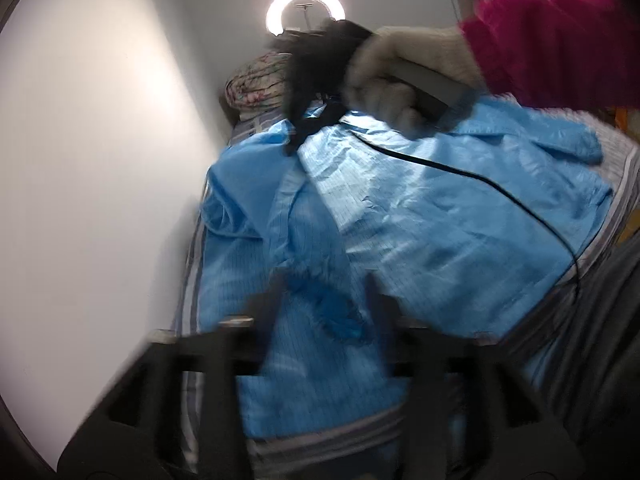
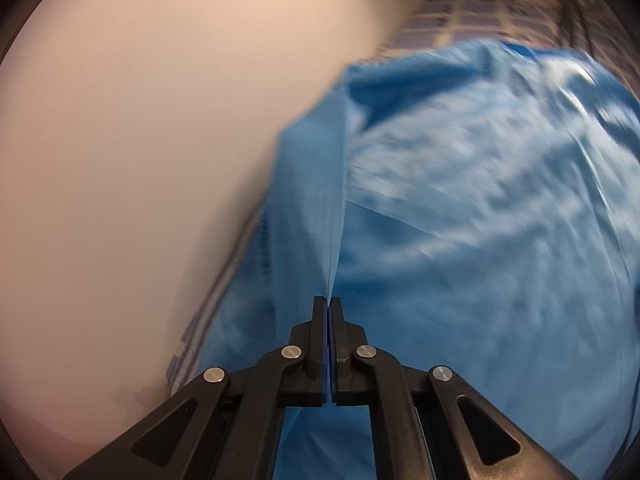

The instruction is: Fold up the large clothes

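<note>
A large light-blue garment point(image 1: 420, 208) lies spread over a striped bed, creased and partly lifted at its left side. My left gripper point(image 1: 326, 300) is blurred; its two dark fingers stand apart over the blue cloth near the front, with nothing clamped between them. In the left wrist view my right gripper point(image 1: 316, 80) is far off at the garment's back edge, held by a gloved hand in a pink sleeve. In the right wrist view my right gripper point(image 2: 328, 304) is shut on a fold of the blue garment point(image 2: 480, 200), which stretches up taut from the tips.
A white wall point(image 1: 100, 160) runs along the bed's left side. The striped bedsheet point(image 1: 192, 280) shows at the garment's edge. A floral pillow point(image 1: 256, 84) lies at the head, below a ring light point(image 1: 306, 6). A black cable point(image 1: 480, 180) crosses the garment.
</note>
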Demonstrator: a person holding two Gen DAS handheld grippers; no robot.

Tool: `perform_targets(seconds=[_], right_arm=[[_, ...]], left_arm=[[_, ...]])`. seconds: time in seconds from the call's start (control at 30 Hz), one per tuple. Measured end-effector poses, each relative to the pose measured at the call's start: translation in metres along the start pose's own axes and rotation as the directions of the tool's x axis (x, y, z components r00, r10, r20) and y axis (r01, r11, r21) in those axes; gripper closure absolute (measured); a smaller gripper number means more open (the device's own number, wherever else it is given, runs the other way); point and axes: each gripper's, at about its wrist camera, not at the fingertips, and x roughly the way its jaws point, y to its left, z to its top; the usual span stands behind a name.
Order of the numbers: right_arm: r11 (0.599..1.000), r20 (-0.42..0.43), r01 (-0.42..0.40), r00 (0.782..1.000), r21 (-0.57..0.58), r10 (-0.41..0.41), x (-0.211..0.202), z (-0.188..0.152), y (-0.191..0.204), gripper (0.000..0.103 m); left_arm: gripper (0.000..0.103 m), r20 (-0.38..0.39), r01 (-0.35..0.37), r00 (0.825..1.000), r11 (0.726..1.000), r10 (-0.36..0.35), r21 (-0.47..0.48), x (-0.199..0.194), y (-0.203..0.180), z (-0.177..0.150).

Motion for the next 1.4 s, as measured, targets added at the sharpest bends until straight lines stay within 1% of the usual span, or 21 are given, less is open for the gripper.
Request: perform_targets(seconds=[0.1,0.17,0.23,0.27,0.3,0.33,0.37,0.5,0.6,0.63,0.67,0.7,0.73,0.77,0.87,0.93,1.0,1.1,1.23,1.33,1.4], right_arm=[[0.998,-0.028,0.022,0.999,0.067,-0.02,0.002,-0.013,-0.032,0.103],[0.993,-0.074,0.094,0.993,0.077,-0.088,0.009,-0.024,-0.049,0.103],[0.981,-0.12,0.187,0.976,0.044,-0.181,0.015,-0.031,-0.053,0.098],[0.978,-0.137,0.208,0.97,0.027,-0.202,0.017,-0.034,-0.054,0.092],[0.979,-0.141,0.205,0.969,0.007,-0.202,0.016,-0.038,-0.052,0.079],[0.981,-0.137,0.194,0.972,-0.005,-0.193,0.014,-0.041,-0.049,0.074],[0.983,-0.142,0.182,0.973,-0.022,-0.183,0.011,-0.044,-0.046,0.067],[0.987,-0.182,0.137,0.972,-0.082,-0.151,0.001,-0.068,-0.03,0.066],[0.987,-0.214,0.123,0.966,-0.108,-0.144,0.002,-0.081,-0.025,0.067],[0.987,-0.229,0.118,0.963,-0.109,-0.141,0.003,-0.087,-0.024,0.07],[0.989,-0.248,0.101,0.961,-0.103,-0.124,0.006,-0.092,-0.024,0.079],[0.991,-0.26,0.086,0.959,-0.098,-0.109,0.01,-0.092,-0.026,0.092],[0.994,-0.277,0.06,0.957,-0.093,-0.084,0.013,-0.096,-0.024,0.096],[0.994,-0.286,0.05,0.955,-0.101,-0.077,0.015,-0.1,-0.02,0.101],[0.991,-0.297,0.019,0.953,-0.13,-0.058,0.014,-0.112,-0.004,0.103],[0.991,-0.304,-0.013,0.952,-0.132,-0.028,0.016,-0.115,0.009,0.103],[0.989,-0.316,-0.063,0.949,-0.134,0.017,0.019,-0.119,0.018,0.103],[0.972,-0.349,-0.152,0.934,-0.178,0.082,0.023,-0.134,0.05,0.103],[0.946,-0.396,-0.175,0.917,-0.273,0.055,0.038,-0.152,0.082,0.103],[0.95,-0.411,-0.178,0.91,-0.255,0.061,0.049,-0.153,0.082,0.103],[0.945,-0.405,-0.2,0.911,-0.258,0.083,0.049,-0.15,0.08,0.103]], left_arm=[[0.05,-0.019,0.02,1.0,0.995,-0.022,-0.093,-0.007,0.011,-0.006],[0.05,-0.042,0.036,0.998,0.985,-0.044,-0.17,-0.007,0.021,-0.01],[0.05,-0.069,0.066,0.994,0.963,-0.087,-0.26,0.0,0.032,-0.015],[0.05,-0.087,0.089,0.989,0.944,-0.123,-0.318,0.007,0.037,-0.018],[0.05,-0.098,0.116,0.982,0.922,-0.163,-0.369,0.014,0.042,-0.02],[0.05,-0.103,0.134,0.976,0.901,-0.192,-0.412,0.021,0.045,-0.023],[0.05,-0.108,0.16,0.965,0.864,-0.238,-0.477,0.032,0.049,-0.026],[0.05,-0.115,0.239,0.91,0.731,-0.397,-0.639,0.071,0.057,-0.033],[0.053,-0.126,0.245,0.883,0.673,-0.452,-0.698,0.096,0.055,-0.038],[0.064,-0.133,0.241,0.877,0.661,-0.462,-0.71,0.104,0.054,-0.039],[0.087,-0.139,0.24,0.871,0.653,-0.472,-0.718,0.108,0.053,-0.04],[0.098,-0.148,0.24,0.861,0.646,-0.487,-0.725,0.114,0.053,-0.04],[0.101,-0.151,0.239,0.861,0.647,-0.486,-0.724,0.116,0.053,-0.039],[0.101,-0.149,0.236,0.868,0.657,-0.474,-0.716,0.113,0.052,-0.038],[0.103,-0.158,0.219,0.889,0.702,-0.43,-0.678,0.102,0.054,-0.037],[0.103,-0.18,0.179,0.907,0.736,-0.381,-0.653,0.091,0.06,-0.042],[0.103,-0.203,0.125,0.923,0.757,-0.325,-0.642,0.08,0.074,-0.049],[0.103,-0.262,0.006,0.941,0.786,-0.214,-0.619,0.061,0.097,-0.061],[0.103,-0.328,-0.106,0.937,0.796,-0.12,-0.596,0.047,0.118,-0.082],[0.103,-0.351,-0.141,0.931,0.791,-0.098,-0.595,0.047,0.125,-0.091],[0.103,-0.358,-0.168,0.931,0.799,-0.063,-0.577,0.045,0.125,-0.092]])
